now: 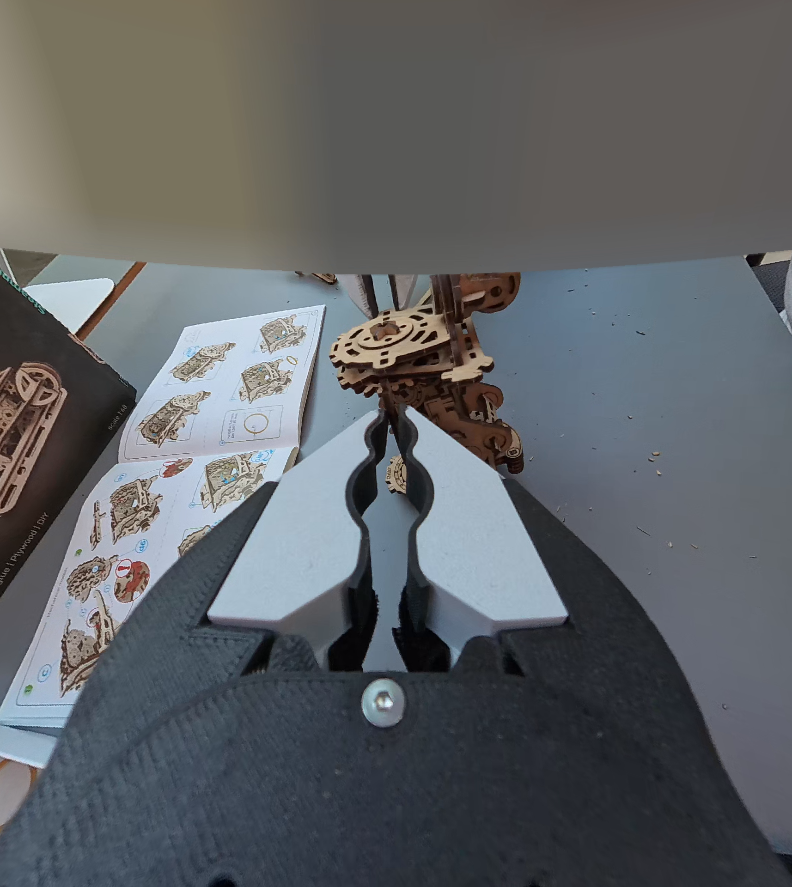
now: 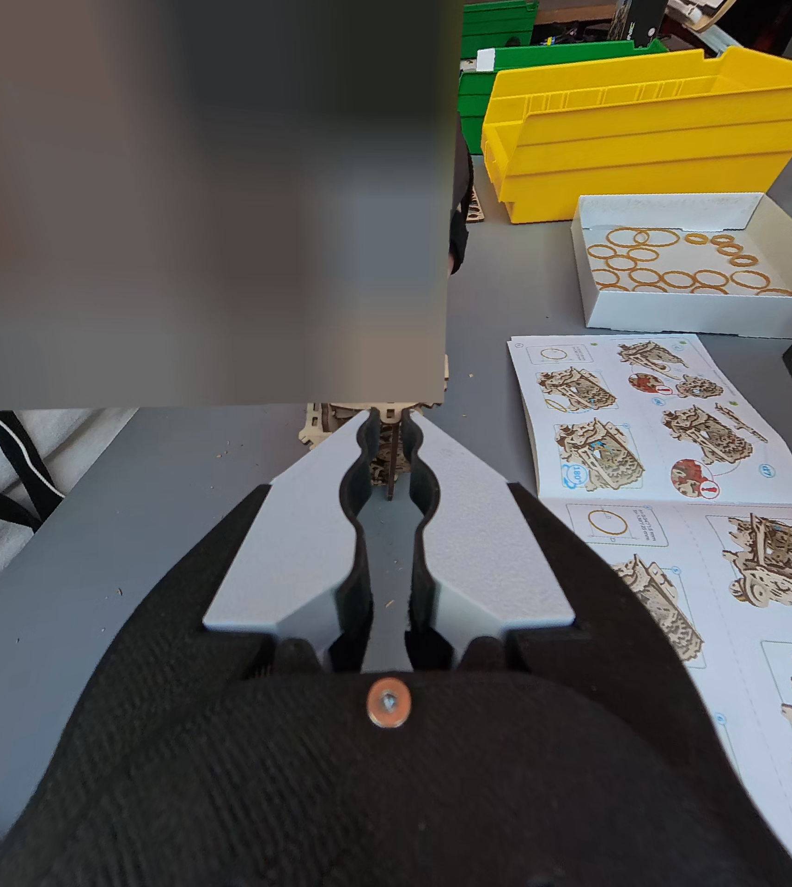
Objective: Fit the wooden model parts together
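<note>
The wooden model (image 1: 425, 369) sits right at my left fingertips, already a good way built: stacked gear plates, a round disc with a peg on top, curved side frames, all locked into one upright block on the grey table (image 1: 648, 432). My left gripper (image 1: 395, 422) is pinched narrow on a thin dark plate at the model's near bottom edge, holding it steady. Over on the other side, my right gripper (image 2: 389, 422) is narrowed too, its tips closing on a thin tab of the same assembly (image 2: 387, 456), though the blur above hides most of it, so I can't tell which part goes in. I judge we're mid-build, seating a piece, with plenty left. Out to the side of my fingers lies the open instruction booklet (image 2: 648, 422), beyond it a white tray (image 2: 682, 312) of rubber rings (image 2: 643, 273), still waiting.
</note>
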Available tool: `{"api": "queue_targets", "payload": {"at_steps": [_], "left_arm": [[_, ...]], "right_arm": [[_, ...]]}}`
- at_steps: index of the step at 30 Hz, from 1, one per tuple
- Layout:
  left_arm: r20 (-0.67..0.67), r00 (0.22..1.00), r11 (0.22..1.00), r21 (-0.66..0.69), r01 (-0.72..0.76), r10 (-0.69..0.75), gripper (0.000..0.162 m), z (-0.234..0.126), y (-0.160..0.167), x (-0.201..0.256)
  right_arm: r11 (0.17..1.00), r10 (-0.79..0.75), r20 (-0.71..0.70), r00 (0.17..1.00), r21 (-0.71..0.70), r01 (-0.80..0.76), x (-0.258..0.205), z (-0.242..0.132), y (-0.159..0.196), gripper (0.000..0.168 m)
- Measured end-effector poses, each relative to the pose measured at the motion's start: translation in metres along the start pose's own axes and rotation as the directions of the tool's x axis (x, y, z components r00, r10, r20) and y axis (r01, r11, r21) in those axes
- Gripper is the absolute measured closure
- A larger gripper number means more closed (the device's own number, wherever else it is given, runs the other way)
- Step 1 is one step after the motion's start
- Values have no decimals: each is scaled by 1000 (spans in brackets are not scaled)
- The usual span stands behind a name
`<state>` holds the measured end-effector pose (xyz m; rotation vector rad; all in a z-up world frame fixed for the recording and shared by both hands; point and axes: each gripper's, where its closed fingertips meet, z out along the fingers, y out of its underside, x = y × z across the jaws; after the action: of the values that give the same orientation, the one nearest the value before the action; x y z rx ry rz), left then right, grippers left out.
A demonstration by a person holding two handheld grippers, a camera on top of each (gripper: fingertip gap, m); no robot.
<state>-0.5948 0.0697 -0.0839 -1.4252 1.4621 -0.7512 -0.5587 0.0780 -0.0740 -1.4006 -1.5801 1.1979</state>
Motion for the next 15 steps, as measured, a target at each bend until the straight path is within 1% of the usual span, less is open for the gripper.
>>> {"api": "queue_targets", "payload": {"at_steps": [3, 12, 15], "left_arm": [[-1, 1000, 1000, 1, 0, 0, 161, 0, 0, 0], [-2, 1000, 1000, 6, 0, 0, 160, 0, -1, 0], [-2, 1000, 1000, 6, 5, -5, 160, 0, 0, 0]], "right_arm": [[1000, 3, 2, 1000, 7, -3, 0, -1, -1, 158], [1000, -3, 19, 1000, 14, 3, -3, -2, -2, 158], [999, 5, 3, 1000, 47, -6, 1, -7, -9, 157]]}}
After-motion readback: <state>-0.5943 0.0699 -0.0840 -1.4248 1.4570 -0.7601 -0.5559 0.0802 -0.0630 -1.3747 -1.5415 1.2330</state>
